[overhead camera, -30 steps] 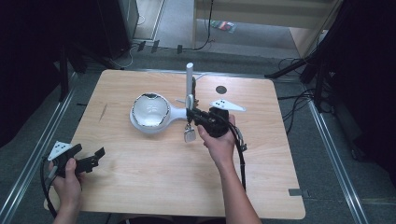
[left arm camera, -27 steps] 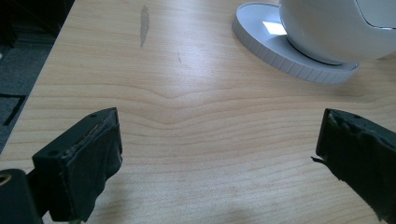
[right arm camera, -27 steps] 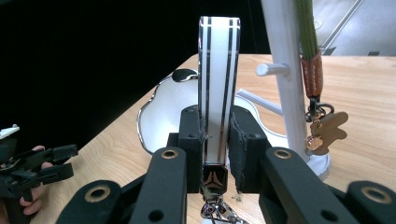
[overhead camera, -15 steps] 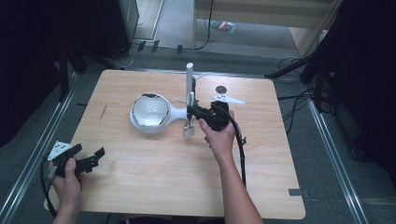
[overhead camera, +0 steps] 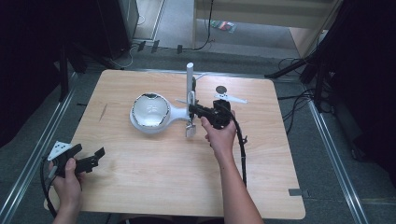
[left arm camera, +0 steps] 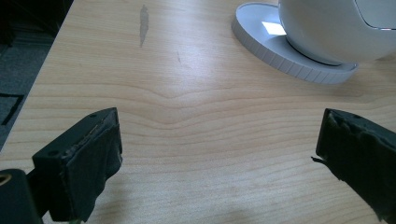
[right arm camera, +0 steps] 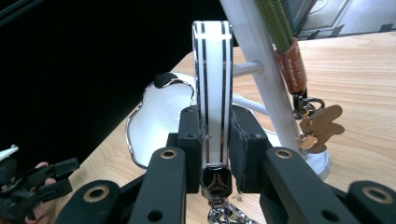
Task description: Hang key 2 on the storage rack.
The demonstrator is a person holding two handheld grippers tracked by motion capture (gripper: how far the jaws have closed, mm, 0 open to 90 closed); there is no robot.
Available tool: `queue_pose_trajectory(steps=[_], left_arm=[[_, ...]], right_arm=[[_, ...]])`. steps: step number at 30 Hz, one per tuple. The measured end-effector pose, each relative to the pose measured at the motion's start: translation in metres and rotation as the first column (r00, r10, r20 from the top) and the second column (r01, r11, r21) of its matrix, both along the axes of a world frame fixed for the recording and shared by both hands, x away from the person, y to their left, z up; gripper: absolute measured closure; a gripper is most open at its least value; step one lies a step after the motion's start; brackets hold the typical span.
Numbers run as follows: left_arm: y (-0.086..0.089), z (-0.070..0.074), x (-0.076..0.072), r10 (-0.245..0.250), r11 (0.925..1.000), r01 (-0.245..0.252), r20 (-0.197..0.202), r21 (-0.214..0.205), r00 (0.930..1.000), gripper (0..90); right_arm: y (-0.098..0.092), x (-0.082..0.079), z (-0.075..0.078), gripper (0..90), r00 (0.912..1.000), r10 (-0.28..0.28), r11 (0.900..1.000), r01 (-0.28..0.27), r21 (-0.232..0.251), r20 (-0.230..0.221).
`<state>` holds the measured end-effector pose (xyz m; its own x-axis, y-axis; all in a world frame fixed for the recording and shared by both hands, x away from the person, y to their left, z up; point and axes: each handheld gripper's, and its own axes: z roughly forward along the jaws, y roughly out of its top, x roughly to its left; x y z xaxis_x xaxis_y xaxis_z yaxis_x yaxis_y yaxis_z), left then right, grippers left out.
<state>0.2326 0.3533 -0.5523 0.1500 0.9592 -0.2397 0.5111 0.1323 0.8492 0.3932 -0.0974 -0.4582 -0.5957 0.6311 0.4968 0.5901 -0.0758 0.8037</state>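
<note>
Right gripper (right arm camera: 217,140), pinching the white strap (right arm camera: 213,84), has drifted toward 9 o'clock against the stand (overhead camera: 189,88); hanging looks imminent.

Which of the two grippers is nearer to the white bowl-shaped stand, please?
Right. The right gripper is just beside the white bowl-shaped stand, shut on a white strap; the left gripper waits near the table's front-left corner.
</note>
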Motion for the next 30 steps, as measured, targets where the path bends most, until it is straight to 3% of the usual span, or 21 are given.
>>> queue_pose_trajectory(steps=[15,19,25,26,28,29,30], left_arm=[[-0.0002,-0.0001,0.0001,-0.001,1.0000,0.001,0.002,0.002,1.0000,0.7],[-0.0003,-0.0001,0.0002,-0.002,1.0000,0.002,0.001,0.003,1.0000,0.7],[-0.0001,-0.0001,0.0002,-0.001,1.0000,0.001,0.001,0.002,1.0000,0.7],[-0.0002,-0.0001,0.0002,-0.002,1.0000,0.002,0.001,0.002,1.0000,0.7],[-0.0002,-0.0001,0.0001,-0.002,1.0000,0.002,0.002,0.002,1.0000,0.7],[-0.0002,-0.0001,0.0002,-0.002,1.0000,0.002,0.001,0.002,1.0000,0.7],[-0.0002,-0.0001,0.0001,-0.002,1.0000,0.002,0.002,0.002,1.0000,0.7]], right_arm=[[-0.0071,0.0052,-0.0020,74.8,0.9971,-0.066,0.9978,0.066,-0.003,-0.038],[-0.0051,0.0055,-0.0028,71.0,0.9942,-0.106,0.9940,0.105,-0.031,-0.019],[-0.0070,0.0054,-0.0003,66.3,0.9864,-0.164,0.9858,0.164,-0.035,0.007],[-0.0081,0.0049,0.0007,63.8,0.9838,-0.177,0.9822,0.178,-0.059,0.032],[-0.0083,0.0035,0.0017,61.7,0.9828,-0.182,0.9807,0.184,-0.068,0.032],[-0.0080,0.0013,0.0031,55.3,0.9777,-0.197,0.9719,0.204,-0.117,0.074],[-0.0080,0.0013,0.0031,55.3,0.9777,-0.197,0.9719,0.204,-0.117,0.074]])
